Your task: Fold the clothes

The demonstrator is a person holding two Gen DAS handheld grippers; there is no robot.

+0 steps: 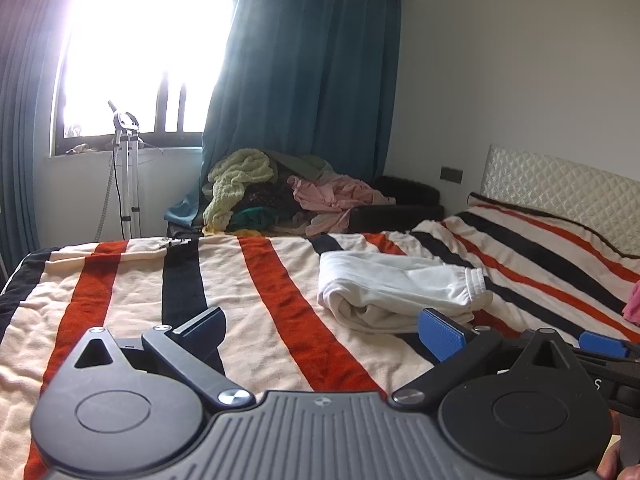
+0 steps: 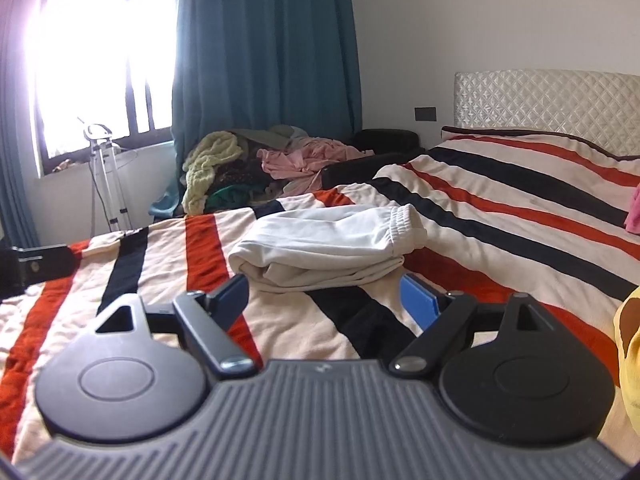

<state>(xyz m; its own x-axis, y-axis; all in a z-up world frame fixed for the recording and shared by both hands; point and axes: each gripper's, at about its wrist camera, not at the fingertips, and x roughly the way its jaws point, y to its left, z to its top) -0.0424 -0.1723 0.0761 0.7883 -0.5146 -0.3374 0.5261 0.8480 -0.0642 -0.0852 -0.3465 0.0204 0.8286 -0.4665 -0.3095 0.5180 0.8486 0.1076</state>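
Note:
A white garment [image 1: 400, 292] lies folded into a thick bundle on the striped blanket [image 1: 260, 280], its elastic cuff pointing right. The same bundle [image 2: 328, 246] sits just beyond my right gripper [image 2: 326, 300], whose blue-padded fingers stand wide apart and hold nothing. My left gripper [image 1: 324, 330] is open too, low over the blanket, with the bundle ahead and to its right. The right gripper's blue finger [image 1: 604, 344] shows at the right edge of the left wrist view.
A heap of unfolded clothes [image 1: 280, 196] in yellow-green, pink and dark colours lies beyond the bed's far edge by the teal curtain [image 1: 312, 80]. A garment steamer stand [image 1: 128, 168] is under the window. Pink cloth [image 2: 634, 212] and yellow cloth [image 2: 630, 344] lie at the right.

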